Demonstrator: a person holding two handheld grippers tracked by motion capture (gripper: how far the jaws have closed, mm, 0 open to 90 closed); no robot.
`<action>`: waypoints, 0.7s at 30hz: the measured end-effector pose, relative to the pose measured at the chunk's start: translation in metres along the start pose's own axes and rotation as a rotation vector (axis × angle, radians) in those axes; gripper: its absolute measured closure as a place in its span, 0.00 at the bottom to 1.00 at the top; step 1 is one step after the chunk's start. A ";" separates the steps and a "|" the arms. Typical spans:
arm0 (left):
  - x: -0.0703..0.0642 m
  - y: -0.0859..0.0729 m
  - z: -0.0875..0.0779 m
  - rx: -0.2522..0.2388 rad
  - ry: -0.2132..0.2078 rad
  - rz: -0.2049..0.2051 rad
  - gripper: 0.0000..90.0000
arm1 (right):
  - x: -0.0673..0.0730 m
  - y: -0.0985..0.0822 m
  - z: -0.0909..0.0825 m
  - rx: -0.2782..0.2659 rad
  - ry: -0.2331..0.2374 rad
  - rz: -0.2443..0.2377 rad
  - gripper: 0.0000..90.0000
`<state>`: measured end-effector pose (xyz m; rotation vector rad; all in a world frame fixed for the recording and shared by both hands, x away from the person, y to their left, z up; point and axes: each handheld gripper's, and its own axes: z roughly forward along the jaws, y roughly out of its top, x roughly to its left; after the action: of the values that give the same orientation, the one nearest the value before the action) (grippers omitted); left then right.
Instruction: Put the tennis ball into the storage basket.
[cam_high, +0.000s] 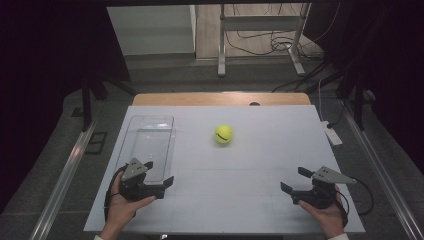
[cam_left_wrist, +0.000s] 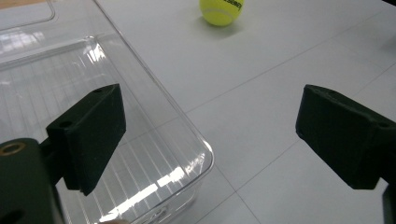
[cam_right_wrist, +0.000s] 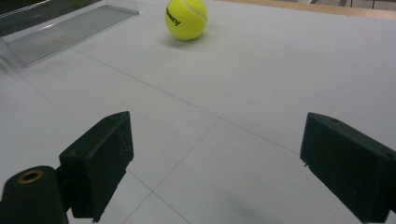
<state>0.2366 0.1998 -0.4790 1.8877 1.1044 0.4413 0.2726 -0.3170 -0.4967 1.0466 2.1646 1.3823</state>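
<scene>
Nearest the person, the left gripper (cam_high: 161, 174) sits at the near end of the clear tray (cam_high: 150, 137), held in the left hand (cam_high: 125, 207). Its jaws are spread wide with nothing between them; in the left gripper view one jaw hangs over the tray's near corner (cam_left_wrist: 196, 154) and the other over bare table beside the tray. The right gripper (cam_high: 295, 180), held in the right hand (cam_high: 327, 215), is well to the right of the tray, low over the white table (cam_high: 250, 210). Its jaws are spread wide too and hold nothing, with bare table between them in the right gripper view.

Farther off, the tennis ball (cam_high: 223, 134) rests on the table to the right of the tray, level with the tray's middle stretch and apart from it. It lies well beyond both grippers, between their lines of reach, and touches neither. Both gripper views show the ball (cam_left_wrist: 221, 10) (cam_right_wrist: 186, 18) ahead.
</scene>
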 end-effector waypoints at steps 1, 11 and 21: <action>0.000 0.001 0.000 0.002 0.001 0.000 0.11 | 0.000 0.000 0.000 0.000 0.000 0.000 0.11; -0.003 0.015 0.006 -0.007 0.002 0.021 0.12 | 0.000 0.000 0.000 0.000 -0.001 0.000 0.11; -0.005 0.020 0.006 -0.013 0.002 0.028 0.12 | -0.001 0.000 0.000 -0.001 0.000 0.001 0.11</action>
<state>0.2490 0.1883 -0.4651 1.8936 1.0750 0.4656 0.2731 -0.3180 -0.4969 1.0473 2.1630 1.3836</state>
